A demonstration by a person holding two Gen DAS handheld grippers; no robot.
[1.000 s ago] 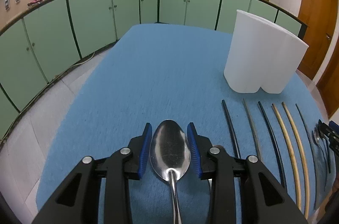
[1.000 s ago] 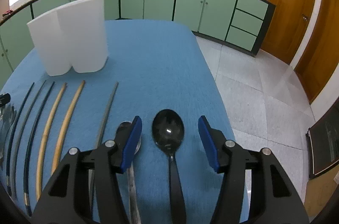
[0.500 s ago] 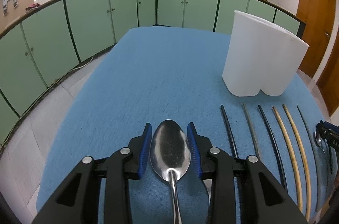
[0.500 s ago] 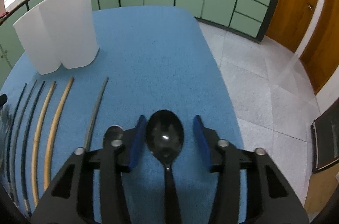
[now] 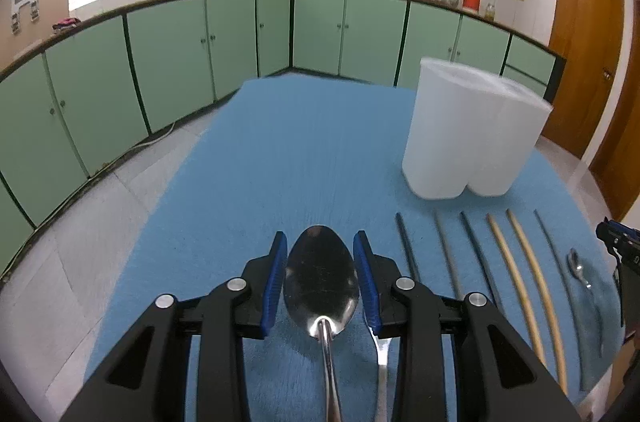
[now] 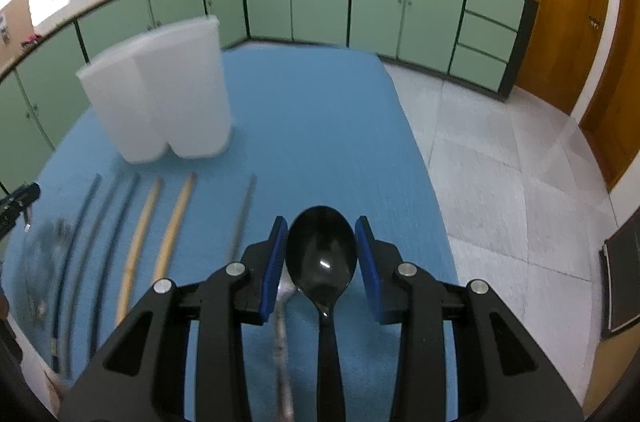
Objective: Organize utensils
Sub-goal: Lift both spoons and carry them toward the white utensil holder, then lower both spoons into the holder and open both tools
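Note:
My left gripper [image 5: 320, 278] is shut on a large silver spoon [image 5: 320, 282] and holds it above the blue mat. My right gripper [image 6: 321, 258] is shut on a black spoon [image 6: 321, 254], also lifted. A white two-lobed utensil holder [image 5: 472, 130] stands at the back of the mat; it also shows in the right wrist view [image 6: 160, 94]. Several chopsticks lie in a row on the mat: dark ones [image 5: 406, 250] and a bamboo pair [image 5: 520, 274]. A small silver spoon [image 5: 578, 268] lies at the row's right end.
The blue mat [image 5: 304, 150] covers the table. A silver utensil [image 5: 380, 362] lies under my left gripper. Another silver spoon [image 6: 282, 314] lies under my right gripper. Green cabinets ring the room, tiled floor on both sides, wooden doors at the right.
My right gripper has closed on the black spoon and lifted it. My left gripper has risen with the silver spoon held in it.

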